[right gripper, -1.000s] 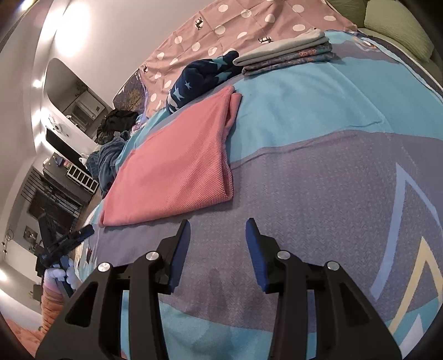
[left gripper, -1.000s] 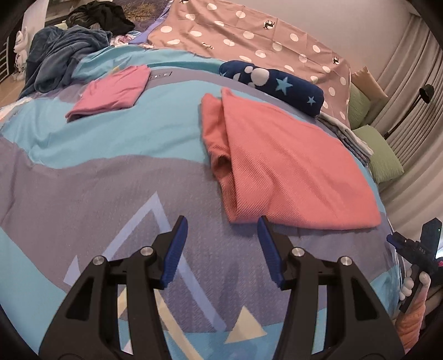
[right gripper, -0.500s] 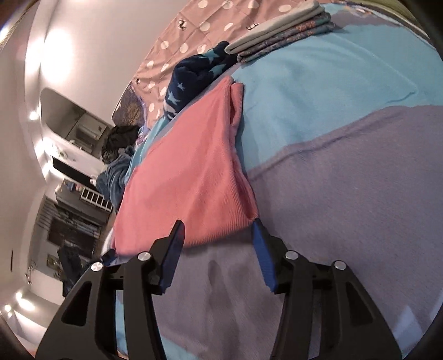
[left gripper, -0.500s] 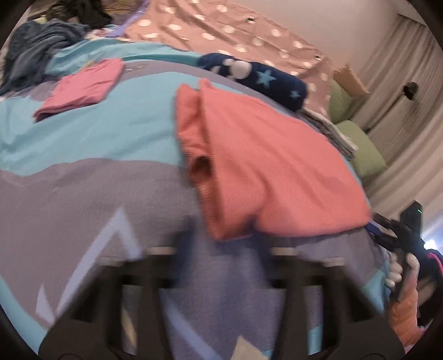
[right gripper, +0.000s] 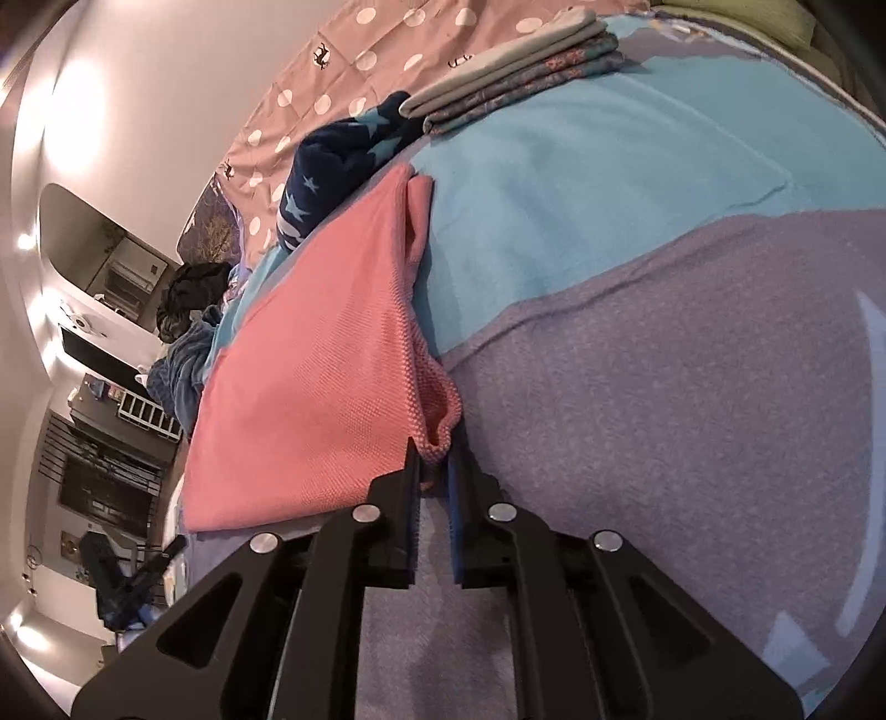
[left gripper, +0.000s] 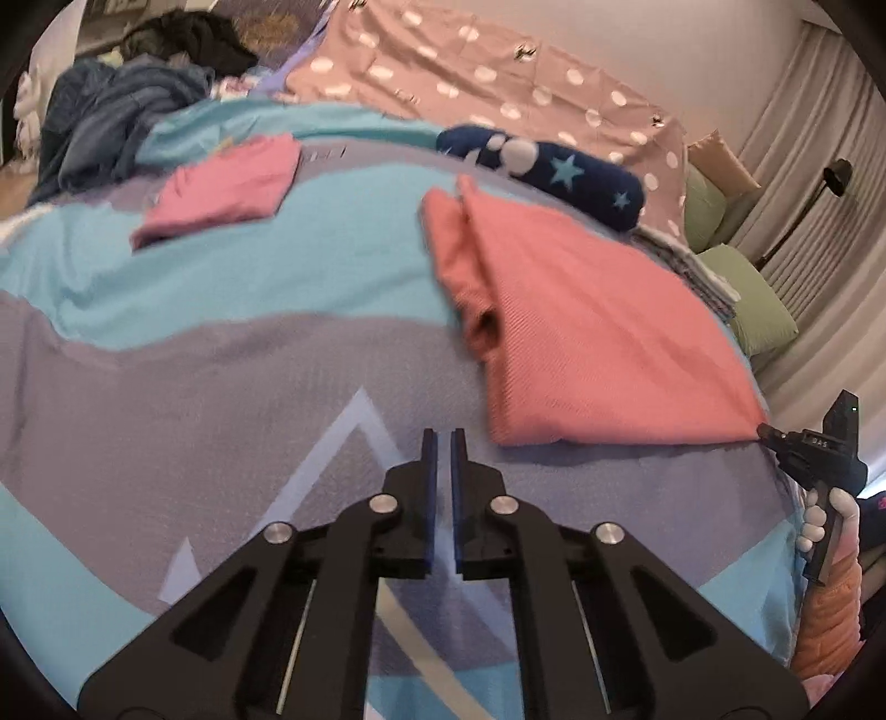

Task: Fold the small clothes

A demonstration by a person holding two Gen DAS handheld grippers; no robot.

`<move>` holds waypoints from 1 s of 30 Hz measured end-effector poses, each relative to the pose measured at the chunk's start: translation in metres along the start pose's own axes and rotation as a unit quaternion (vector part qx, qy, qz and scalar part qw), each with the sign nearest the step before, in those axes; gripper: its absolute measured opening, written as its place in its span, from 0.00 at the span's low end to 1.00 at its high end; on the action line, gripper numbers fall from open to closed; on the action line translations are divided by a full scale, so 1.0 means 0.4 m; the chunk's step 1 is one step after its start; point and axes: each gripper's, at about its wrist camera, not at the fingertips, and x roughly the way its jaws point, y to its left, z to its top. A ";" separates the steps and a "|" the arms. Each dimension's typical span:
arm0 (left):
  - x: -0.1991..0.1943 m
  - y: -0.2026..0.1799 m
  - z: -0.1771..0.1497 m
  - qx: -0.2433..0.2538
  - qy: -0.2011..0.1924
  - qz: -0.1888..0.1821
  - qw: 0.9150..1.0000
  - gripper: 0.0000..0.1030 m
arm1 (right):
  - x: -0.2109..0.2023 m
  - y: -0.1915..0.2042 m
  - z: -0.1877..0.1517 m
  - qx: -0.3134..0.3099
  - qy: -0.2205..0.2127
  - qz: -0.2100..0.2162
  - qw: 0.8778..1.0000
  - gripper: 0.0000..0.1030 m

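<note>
Bedroom, bed as landmark, warm indoor light.

Bed (left gripper: 166, 343) covered by a spread in turquoise and grey-purple blocks with pale triangle outlines. Behind its far edge, a plain pale wall (left gripper: 692, 50). Right of the bed, full-length ribbed beige curtains (left gripper: 819, 183), with a black floor lamp (left gripper: 830, 177) standing in front of them. Green pillows (left gripper: 758, 310) and a tan cushion (left gripper: 720, 166) at the bed's right end. In the right wrist view, left of the bed: an arched wall recess (right gripper: 105, 249) lit by bright spot lamps, dark shelving (right gripper: 111, 443) below it, a strong glare patch on the wall (right gripper: 77, 99).
</note>
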 end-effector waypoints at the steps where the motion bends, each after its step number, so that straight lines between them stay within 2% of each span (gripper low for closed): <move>1: -0.016 -0.023 0.012 0.012 -0.008 -0.001 1.000 0.13 | -0.005 -0.001 0.000 -0.005 -0.003 -0.003 1.000 0.12; 2: -0.029 -0.043 0.022 0.022 -0.014 -0.003 1.000 0.23 | -0.010 -0.002 0.000 -0.010 -0.006 -0.006 1.000 0.12; 5: -0.040 -0.145 0.067 0.069 -0.023 -0.022 0.997 0.28 | -0.018 -0.012 -0.006 -0.020 -0.009 0.005 1.000 0.16; 8: 0.006 -0.289 0.116 0.125 -0.003 -0.061 0.990 0.31 | -0.014 -0.020 -0.002 -0.022 -0.008 0.022 0.999 0.18; 11: 0.097 -0.452 0.155 0.183 0.032 -0.087 0.979 0.37 | -0.016 -0.024 0.003 -0.024 -0.002 0.048 0.999 0.23; 13: 0.159 -0.546 0.173 0.215 0.051 -0.099 0.970 0.39 | -0.017 -0.010 0.015 -0.050 0.008 0.058 0.997 0.28; 16: 0.275 -0.701 0.200 0.251 0.088 -0.118 0.957 0.40 | -0.014 0.025 0.042 -0.115 0.022 0.061 0.991 0.33; 19: 0.393 -0.822 0.218 0.270 0.128 -0.130 0.945 0.40 | 0.001 0.055 0.077 -0.174 0.045 0.086 0.980 0.35; 21: 0.467 -0.890 0.232 0.275 0.152 -0.128 0.941 0.39 | 0.022 0.060 0.106 -0.198 0.058 0.100 0.973 0.36; 24: 0.556 -0.936 0.250 0.271 0.191 -0.131 0.934 0.35 | 0.060 0.050 0.142 -0.194 0.083 0.140 0.967 0.36; 26: 0.615 -0.963 0.252 0.280 0.214 -0.111 0.929 0.32 | 0.068 0.045 0.140 -0.187 0.095 0.180 0.961 0.36; 28: 0.668 -0.976 0.247 0.299 0.231 -0.075 0.923 0.32 | 0.071 0.048 0.121 -0.191 0.109 0.226 0.949 0.38; 30: 0.698 -0.983 0.243 0.312 0.237 -0.053 0.919 0.32 | 0.072 0.056 0.105 -0.206 0.108 0.221 0.947 0.41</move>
